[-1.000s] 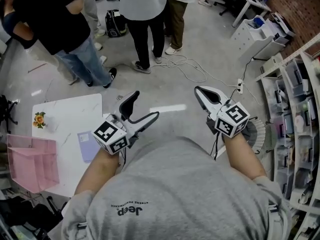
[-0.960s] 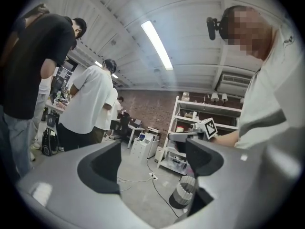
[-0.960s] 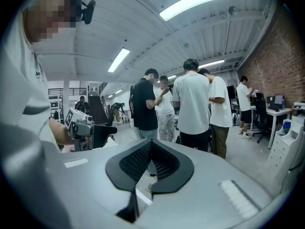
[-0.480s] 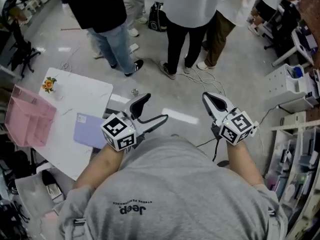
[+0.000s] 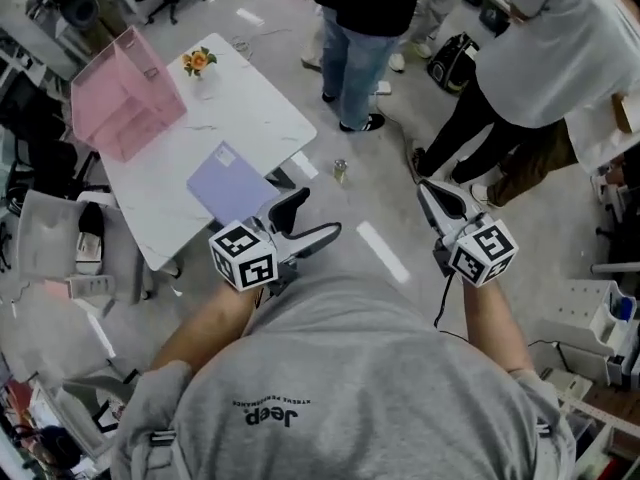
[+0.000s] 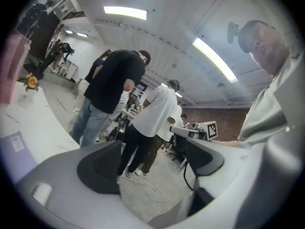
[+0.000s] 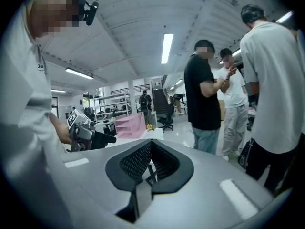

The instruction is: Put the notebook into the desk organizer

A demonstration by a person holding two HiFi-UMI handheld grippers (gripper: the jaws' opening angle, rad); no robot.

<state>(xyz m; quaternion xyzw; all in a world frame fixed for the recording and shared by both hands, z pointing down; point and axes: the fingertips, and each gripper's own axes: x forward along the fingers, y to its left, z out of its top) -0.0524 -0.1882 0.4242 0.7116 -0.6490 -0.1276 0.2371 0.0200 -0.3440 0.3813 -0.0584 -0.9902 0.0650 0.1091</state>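
A lavender notebook (image 5: 232,183) lies flat near the front edge of the white table (image 5: 250,108); it also shows as a pale purple patch (image 6: 14,151) at the left of the left gripper view. The pink desk organizer (image 5: 125,88) stands at the table's far end, small and distant (image 7: 131,125) in the right gripper view. My left gripper (image 5: 315,216) hangs just off the table's near corner, right of the notebook, jaws open and empty. My right gripper (image 5: 428,188) is further right over the floor, shut on nothing, its pads meeting (image 7: 151,163).
A small orange flower (image 5: 198,60) sits beside the organizer. A person in black (image 5: 375,18) stands just beyond the table's right edge, and another in white (image 5: 550,58) at the upper right. A small can (image 5: 340,171) stands on the floor. Chairs crowd the table's left side.
The head view has swung round, so the table with notebook and organizer went from lower left to upper left. Both grippers now sit closer to the table. Neither gripper's jaws changed.
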